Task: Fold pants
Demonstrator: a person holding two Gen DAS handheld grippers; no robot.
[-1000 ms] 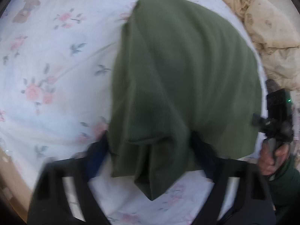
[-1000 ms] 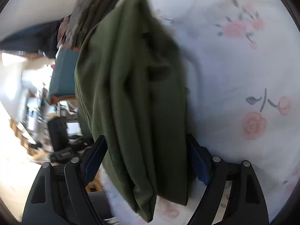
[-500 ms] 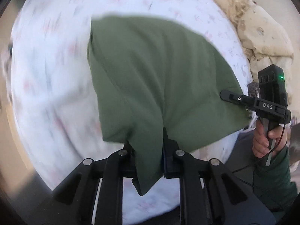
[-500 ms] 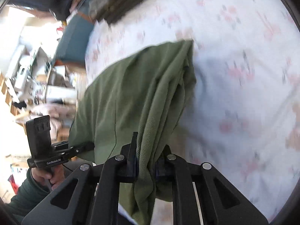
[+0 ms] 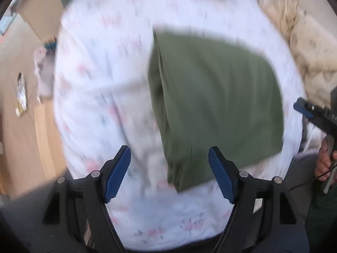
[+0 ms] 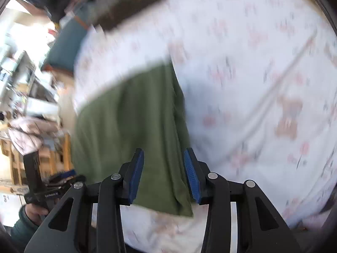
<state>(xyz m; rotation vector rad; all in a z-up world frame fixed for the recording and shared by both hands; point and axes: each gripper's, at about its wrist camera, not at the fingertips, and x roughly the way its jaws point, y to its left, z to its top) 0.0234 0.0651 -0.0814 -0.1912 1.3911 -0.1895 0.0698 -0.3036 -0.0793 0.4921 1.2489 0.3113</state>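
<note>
The green pants lie folded in a flat rectangle on the white floral bedsheet. My left gripper is open, its blue pads wide apart above the near corner of the pants, holding nothing. In the right wrist view the pants lie below my right gripper, which is open with its blue pads apart over the near edge, holding nothing. The right gripper also shows at the right edge of the left wrist view; the left one shows at the lower left of the right wrist view. Both views are motion-blurred.
A crumpled beige blanket lies at the far right of the bed. A wooden floor and furniture lie left of the bed. A cluttered room with shelves shows beyond the bed's left edge.
Both grippers were shut on the pants half a second ago; now both have opened and pulled back, and the pants lie flat on the sheet.
</note>
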